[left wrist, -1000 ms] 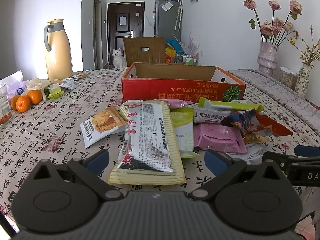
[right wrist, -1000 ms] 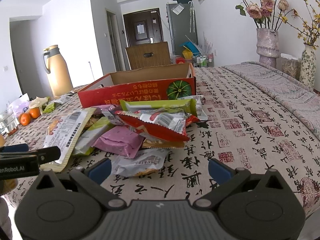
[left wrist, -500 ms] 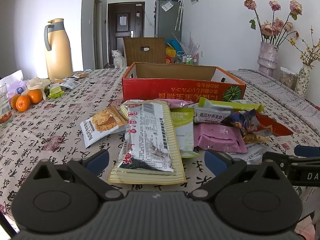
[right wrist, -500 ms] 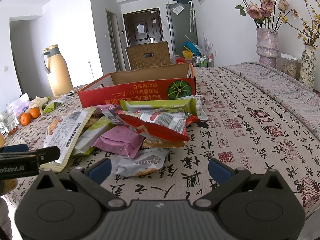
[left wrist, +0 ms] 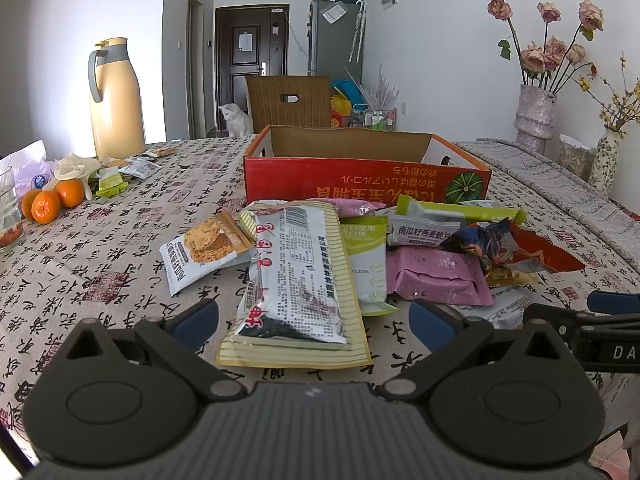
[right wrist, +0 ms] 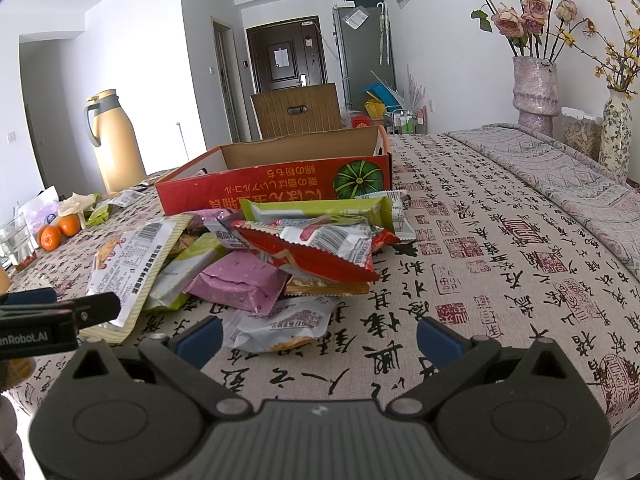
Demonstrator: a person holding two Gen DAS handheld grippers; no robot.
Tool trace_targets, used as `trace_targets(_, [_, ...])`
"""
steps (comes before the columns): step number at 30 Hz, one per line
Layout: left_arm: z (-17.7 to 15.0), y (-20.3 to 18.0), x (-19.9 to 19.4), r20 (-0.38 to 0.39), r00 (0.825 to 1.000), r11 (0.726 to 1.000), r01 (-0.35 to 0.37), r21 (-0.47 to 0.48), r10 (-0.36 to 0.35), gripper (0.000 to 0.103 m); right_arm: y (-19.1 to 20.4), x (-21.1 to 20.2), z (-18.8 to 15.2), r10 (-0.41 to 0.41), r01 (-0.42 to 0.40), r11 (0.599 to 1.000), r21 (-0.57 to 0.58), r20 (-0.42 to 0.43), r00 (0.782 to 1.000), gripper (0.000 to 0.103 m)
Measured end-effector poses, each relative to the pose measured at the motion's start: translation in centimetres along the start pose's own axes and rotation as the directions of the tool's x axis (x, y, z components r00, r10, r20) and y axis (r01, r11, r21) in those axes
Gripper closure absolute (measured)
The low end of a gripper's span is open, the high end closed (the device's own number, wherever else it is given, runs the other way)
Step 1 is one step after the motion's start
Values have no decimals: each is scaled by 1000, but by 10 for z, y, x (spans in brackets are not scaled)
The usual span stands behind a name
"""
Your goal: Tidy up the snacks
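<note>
A table [left wrist: 120,248], covered by a cloth printed with black calligraphy characters and red seal stamps, fills both views. Toward its far side an open red cardboard box [left wrist: 360,180] is set, its front wall printed upside down with yellow characters and a green pumpkin picture at one end; its inside cannot be seen. A tall cream thermos jug [left wrist: 116,100] with a grey handle is stood at the far left of the table, and a pink vase of dried roses [left wrist: 536,112] at the far right.

Just in front of the box the snacks are heaped in a loose pile [right wrist: 280,256]. The long cream-striped packet [left wrist: 296,280], bearing a barcode and red characters, is laid nearest the left gripper, partly over a light green packet [left wrist: 368,256] dated "12/25". A pink packet [right wrist: 240,284] is lodged under a red packet with a sawtooth edge [right wrist: 312,256]. A white wrapper printed 南瓜籽燕麦脆片 [left wrist: 424,232] is seen beside a long green bar [right wrist: 316,208]. A small packet picturing a brown crisp [left wrist: 204,248] is laid at the pile's left edge. Two oranges [left wrist: 56,200] are placed far left.

The left gripper [left wrist: 312,320] is held with fingers spread wide, nothing between them, the striped packet's near end lying ahead of the gap. The right gripper [right wrist: 320,340] is likewise held apart and unloaded, just short of a white wrapper [right wrist: 280,324]. "nRobot.AI" is read on the left gripper's side in the right view.
</note>
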State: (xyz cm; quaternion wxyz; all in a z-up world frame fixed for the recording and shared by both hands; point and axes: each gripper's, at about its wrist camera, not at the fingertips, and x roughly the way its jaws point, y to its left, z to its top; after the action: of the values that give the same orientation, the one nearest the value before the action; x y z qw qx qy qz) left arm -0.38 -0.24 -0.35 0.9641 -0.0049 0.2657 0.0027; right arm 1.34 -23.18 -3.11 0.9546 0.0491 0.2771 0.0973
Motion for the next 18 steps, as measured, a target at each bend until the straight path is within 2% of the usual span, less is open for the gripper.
trace_targets(18, [0,-1,-1,3,1000,1000,1,-1,-1,0,0,0,0,0,0,1000,0,0,1000,0])
